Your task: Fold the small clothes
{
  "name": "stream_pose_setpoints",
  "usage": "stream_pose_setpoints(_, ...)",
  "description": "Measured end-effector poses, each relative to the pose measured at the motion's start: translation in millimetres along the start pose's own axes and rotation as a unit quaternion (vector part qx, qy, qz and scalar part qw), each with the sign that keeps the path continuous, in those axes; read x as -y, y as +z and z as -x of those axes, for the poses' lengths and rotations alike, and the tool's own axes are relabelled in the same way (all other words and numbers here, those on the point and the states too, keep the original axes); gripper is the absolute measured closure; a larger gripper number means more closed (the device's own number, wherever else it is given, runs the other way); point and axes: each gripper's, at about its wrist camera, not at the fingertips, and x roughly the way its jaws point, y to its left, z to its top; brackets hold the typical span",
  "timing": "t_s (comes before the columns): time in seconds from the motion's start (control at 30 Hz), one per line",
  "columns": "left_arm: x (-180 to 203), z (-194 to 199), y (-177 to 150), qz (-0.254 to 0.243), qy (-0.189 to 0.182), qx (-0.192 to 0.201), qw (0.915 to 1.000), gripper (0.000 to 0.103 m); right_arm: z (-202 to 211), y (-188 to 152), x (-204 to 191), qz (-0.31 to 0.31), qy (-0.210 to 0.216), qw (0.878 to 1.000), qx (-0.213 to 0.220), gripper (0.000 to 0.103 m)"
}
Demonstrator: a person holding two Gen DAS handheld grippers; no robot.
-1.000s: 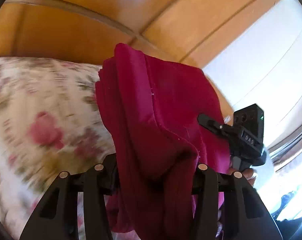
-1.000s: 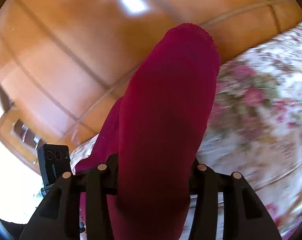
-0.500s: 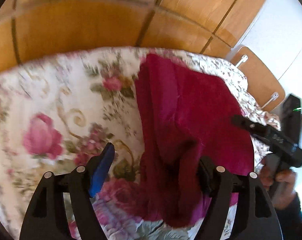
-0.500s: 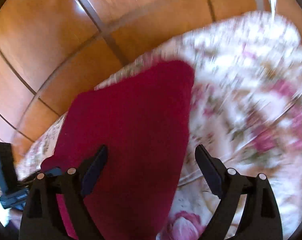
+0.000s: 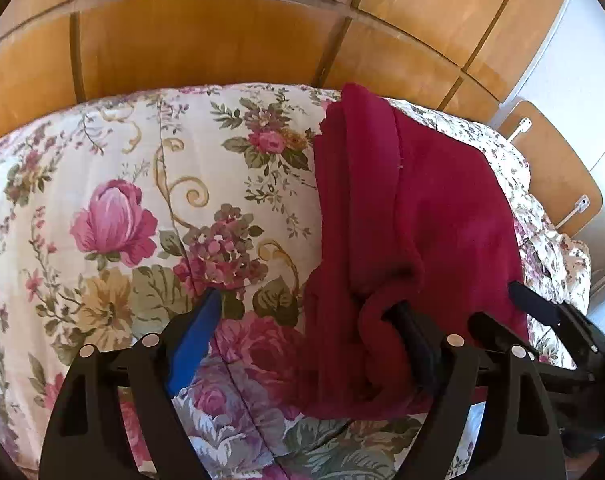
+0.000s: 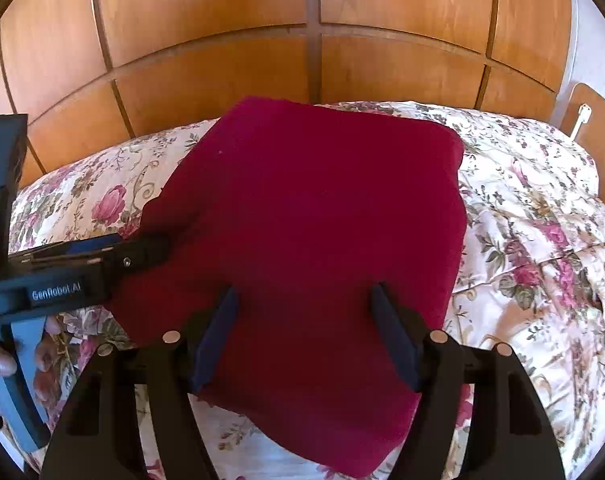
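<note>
A folded dark red garment [image 6: 314, 216] lies flat on the floral bedspread [image 6: 534, 216]. My right gripper [image 6: 304, 332] is open over its near edge, jaws wide apart with cloth between them but not pinched. In the left wrist view the garment [image 5: 418, 216] lies to the right, its left edge bunched. My left gripper [image 5: 306, 336] is open; its right finger [image 5: 410, 332] sits in the bunched cloth, its blue-padded left finger [image 5: 194, 336] is over bare bedspread [image 5: 114, 208]. The left gripper also shows in the right wrist view [image 6: 102, 258].
A wooden panelled headboard [image 6: 314, 40] stands behind the bed. A wooden side panel [image 5: 550, 168] with white fittings is at the right. The right gripper's tip [image 5: 542, 312] shows at the garment's right edge.
Both grippers held the garment lifted a second ago. They lowered it onto the bedspread and opened, and it now lies flat.
</note>
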Motion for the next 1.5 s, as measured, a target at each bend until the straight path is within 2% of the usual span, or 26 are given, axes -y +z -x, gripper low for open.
stream_pose_setpoints(0.07, 1.0, 8.5, -0.4, -0.001, 0.0, 0.005, 1.0, 0.02, 11.1, -0.2, 1.4, -0.016, 0.009, 1.0, -0.001, 0.022)
stream_pose_setpoints(0.13, 5.5, 20.7, -1.9, -0.013, 0.015, 0.019, 0.9996, 0.02, 20.8, 1.9, 3.5, -0.032, 0.015, 0.999, 0.009, 0.008)
stream_pose_setpoints(0.23, 11.3, 44.2, -9.4, -0.033, 0.031, 0.042, 0.9981, 0.011, 37.9, -3.6, 5.7, -0.064, 0.006, 0.998, 0.029, 0.007)
stream_pose_setpoints(0.33, 14.2, 61.0, -19.5, -0.043, 0.04, 0.059, 0.9965, 0.01, 55.2, -10.1, 4.4, -0.1, -0.004, 0.994, 0.044, 0.004)
stream_pose_setpoints(0.5, 16.1, 81.2, -37.0, -0.058, 0.053, 0.081, 0.9936, 0.004, 76.2, -19.1, -9.2, -0.112, -0.02, 0.992, 0.058, 0.002)
stream_pose_setpoints(0.73, 8.3, 100.8, -57.9, -0.048, 0.082, 0.098, 0.9907, 0.004, 96.0, -24.2, -33.1, -0.101, -0.045, 0.991, 0.081, 0.002)
stream_pose_setpoints(0.83, 4.5, 110.1, -66.0, -0.047, 0.11, 0.11, 0.9867, 0.004, 100.2, -27.2, -44.7, -0.101, -0.052, 0.99, 0.088, 0.002)
stream_pose_setpoints(0.93, 0.9, 120.1, -72.9, -0.046, 0.121, 0.122, 0.984, 0.004, 102.0, -30.4, -57.1, -0.082, -0.055, 0.991, 0.093, 0.002)
stream_pose_setpoints(1.13, -1.2, 137.0, -89.8, -0.026, 0.157, 0.131, 0.9786, 0.004, 106.4, -37.7, -71.4, -0.058, -0.064, 0.991, 0.103, 0.002)
stream_pose_setpoints(1.27, -7.6, 148.8, -108.4, 0.01, 0.173, 0.133, 0.976, 0.004, 104.4, -46.2, -75.0, -0.062, -0.057, 0.992, 0.097, 0.002)
stream_pose_setpoints(1.43, -23.2, 160.1, -135.2, 0.042, 0.206, 0.139, 0.9677, 0.004, 97.9, -62.6, -83.3, -0.036, -0.045, 0.995, 0.081, 0.002)
stream_pose_setpoints(1.5, -27.6, 161.6, -140.9, 0.046, 0.227, 0.137, 0.9632, 0.004, 95.6, -68.6, -83.2, -0.032, -0.053, 0.995, 0.075, 0.002)
